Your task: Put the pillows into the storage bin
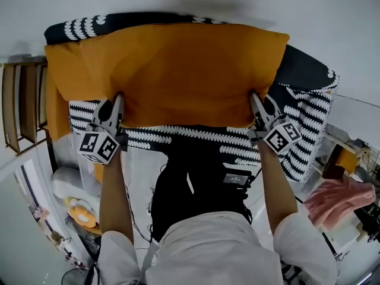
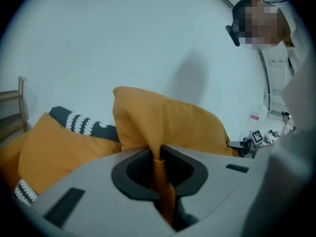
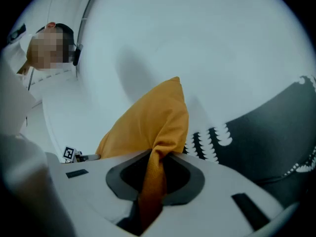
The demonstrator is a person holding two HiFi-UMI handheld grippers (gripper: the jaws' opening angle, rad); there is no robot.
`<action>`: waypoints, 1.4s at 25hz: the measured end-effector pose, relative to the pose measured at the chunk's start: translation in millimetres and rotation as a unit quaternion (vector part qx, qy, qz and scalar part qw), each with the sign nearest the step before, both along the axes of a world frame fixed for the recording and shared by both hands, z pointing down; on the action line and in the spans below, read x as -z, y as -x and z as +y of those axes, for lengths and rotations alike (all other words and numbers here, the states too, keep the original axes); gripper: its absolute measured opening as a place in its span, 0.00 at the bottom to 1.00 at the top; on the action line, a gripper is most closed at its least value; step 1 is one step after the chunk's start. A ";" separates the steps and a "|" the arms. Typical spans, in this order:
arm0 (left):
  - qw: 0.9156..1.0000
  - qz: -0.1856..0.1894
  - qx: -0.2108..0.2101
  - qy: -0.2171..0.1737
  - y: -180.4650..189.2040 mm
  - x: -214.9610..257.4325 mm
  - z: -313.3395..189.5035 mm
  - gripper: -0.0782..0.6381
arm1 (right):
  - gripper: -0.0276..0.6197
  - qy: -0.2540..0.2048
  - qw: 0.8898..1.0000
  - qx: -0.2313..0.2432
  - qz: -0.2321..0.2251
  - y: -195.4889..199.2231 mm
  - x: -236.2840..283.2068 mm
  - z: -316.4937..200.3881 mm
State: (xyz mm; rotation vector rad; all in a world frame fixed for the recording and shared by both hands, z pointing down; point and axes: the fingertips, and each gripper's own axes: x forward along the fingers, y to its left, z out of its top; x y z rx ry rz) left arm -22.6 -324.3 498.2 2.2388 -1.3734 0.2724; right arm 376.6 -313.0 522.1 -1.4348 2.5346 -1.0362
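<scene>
Findings at this moment, with regard to progress:

1. My left gripper (image 1: 115,101) is closed tight on the lower left corner of the orange pillow (image 1: 166,70). The left gripper view shows a fold of orange cloth pinched between the jaws.
2. My right gripper (image 1: 256,101) is likewise clamped on the lower right corner, with a twist of the same cloth running down between its jaws.
3. The pillow hangs spread between the two grippers, raised in front of me and clear of the black-and-white patterned bedding (image 1: 309,123) beneath it. Both corners appear firmly held, with no slack showing at either jaw.
4. A second orange pillow (image 2: 57,152) lies lower down on my left, resting against the patterned bedding. No gripper touches it.
5. The storage bin is in none of the three views, so I cannot say where it stands or whether anything is already inside it.

Assessment: the pick-up of the first pillow looks complete; its carry and its placement in the bin are outstanding. At least one more pillow remains to be collected afterwards. I judge the task to be at an early stage
</scene>
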 end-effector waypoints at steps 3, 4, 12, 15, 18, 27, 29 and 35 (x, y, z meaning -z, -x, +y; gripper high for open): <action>0.999 -0.002 0.010 -0.037 15.8 54.3 10.3 0.17 | 0.16 -0.037 0.999 0.012 0.003 16.1 51.4 -4.8; 0.999 -0.004 0.017 -0.049 23.1 71.9 15.7 0.17 | 0.16 -0.050 0.999 0.016 0.004 23.5 68.1 -5.1; 0.987 -0.009 0.081 -0.140 105.5 203.4 111.5 0.17 | 0.16 -0.143 0.987 0.071 -0.010 110.4 196.9 34.8; 0.980 -0.017 0.102 -0.170 140.3 245.8 165.4 0.17 | 0.16 -0.172 0.981 0.090 -0.018 149.5 237.2 67.7; 0.970 -0.036 0.126 -0.204 170.3 288.2 224.8 0.17 | 0.16 -0.196 0.973 0.115 -0.031 187.5 273.1 102.3; 0.932 -0.081 0.224 -0.274 277.9 378.5 422.8 0.17 | 0.16 -0.263 0.936 0.220 -0.079 336.3 361.2 208.1; 0.923 -0.092 0.248 -0.281 303.1 393.9 466.0 0.17 | 0.16 -0.272 0.926 0.245 -0.087 373.7 379.5 232.2; 0.888 -0.141 0.328 -0.290 353.2 405.4 597.6 0.17 | 0.16 -0.285 0.890 0.336 -0.116 477.1 395.3 301.2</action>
